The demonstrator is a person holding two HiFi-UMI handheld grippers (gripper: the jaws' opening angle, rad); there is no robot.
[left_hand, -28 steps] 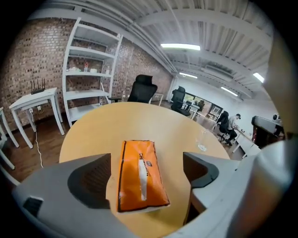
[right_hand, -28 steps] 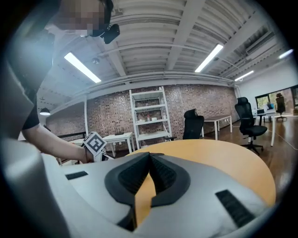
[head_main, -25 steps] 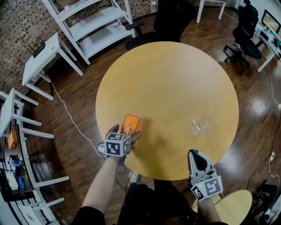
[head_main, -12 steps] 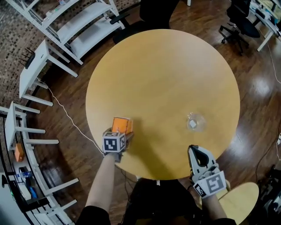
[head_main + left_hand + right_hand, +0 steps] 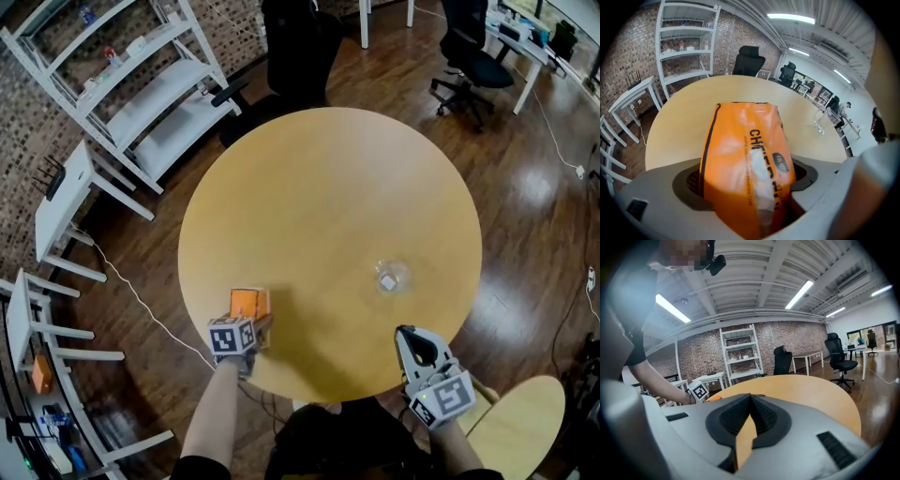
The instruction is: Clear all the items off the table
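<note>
Orange packet [image 5: 248, 303]: standing on the bench [image 5: 328, 187], close to its near-left rim; not lifted as far as the views show.
Left gripper [image 5: 249, 317]: jaws set one on each side of the packet and closing on it; in the left gripper view some of the ribbed pad on one side shows bare beside the packet, so I judge the clamp not yet complete.
Clear glass [image 5: 391, 277]: upright on the bench, well apart from the packet, toward the near-right; nothing touching it.
Right gripper [image 5: 419, 349]: over the near rim of the bench, near the glass but short of it; jaws together with nothing between them (only bench top shows past the pads in its own view).
Items counted on bench: two, the packet and the glass; no other item seen.
Work done: none confirmed; both items are on the surface.
Work in hand: securing the packet, by my reading.
Work left: lift the packet clear and put it off the bench, then the same for the glass.
Destination for items: not identifiable from these views.
</note>
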